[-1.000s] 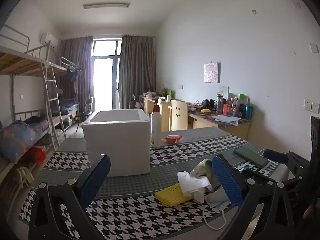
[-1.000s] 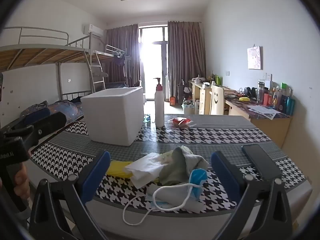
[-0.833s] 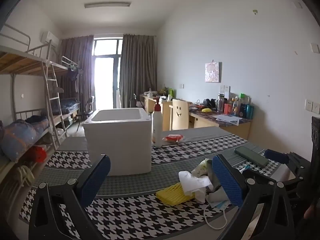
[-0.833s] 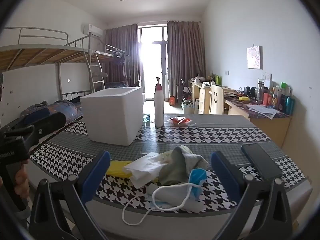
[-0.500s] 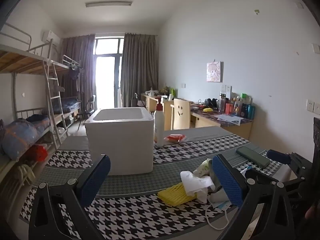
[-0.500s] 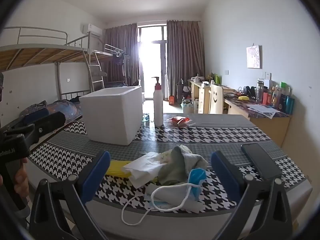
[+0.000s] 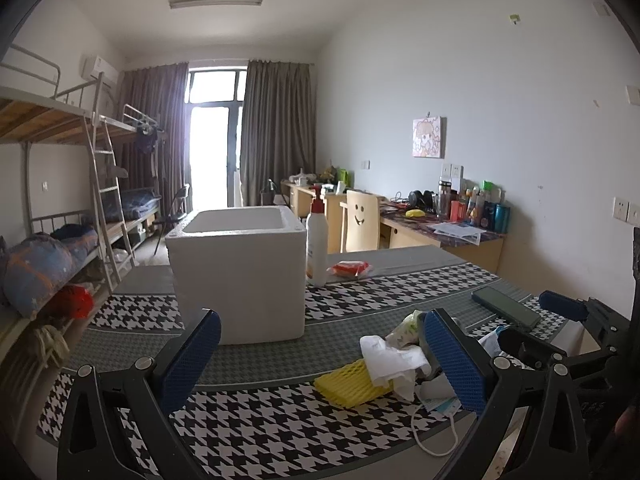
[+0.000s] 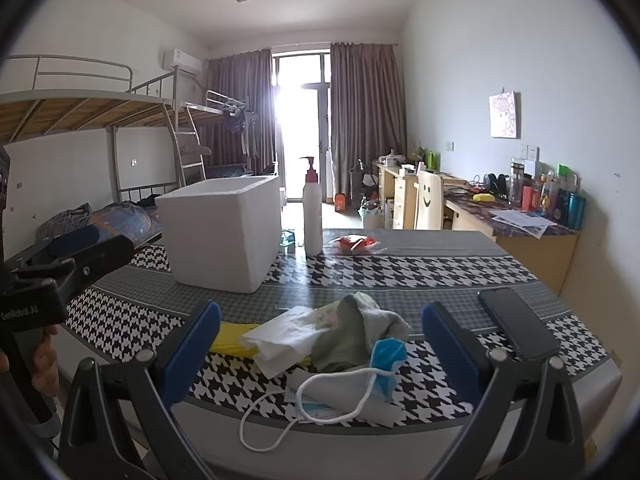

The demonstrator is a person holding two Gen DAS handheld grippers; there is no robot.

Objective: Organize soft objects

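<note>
A pile of soft things lies near the table's front edge: a yellow foam net (image 7: 352, 382) (image 8: 230, 343), a white tissue (image 7: 390, 358) (image 8: 286, 338), a grey-green cloth (image 8: 352, 330) and a blue-and-white face mask (image 8: 348, 394) (image 7: 438, 404). A white foam box (image 7: 238, 272) (image 8: 222, 230) stands open-topped behind them. My left gripper (image 7: 320, 354) is open and empty, left of the pile. My right gripper (image 8: 320, 352) is open and empty, just in front of the pile. Each gripper shows in the other's view, the left one (image 8: 76, 258) and the right one (image 7: 560, 322).
A pump bottle (image 7: 317, 248) (image 8: 312, 216) and a red packet (image 7: 348, 269) (image 8: 356, 243) sit beside the box. A dark phone (image 7: 505, 307) (image 8: 518, 322) lies on the houndstooth tablecloth (image 7: 260, 420) at the right. Bunk beds stand left, desks along the right wall.
Both views have shifted only slightly; the left gripper has drifted a little to the left. Both grippers stay open and nothing on the table has moved.
</note>
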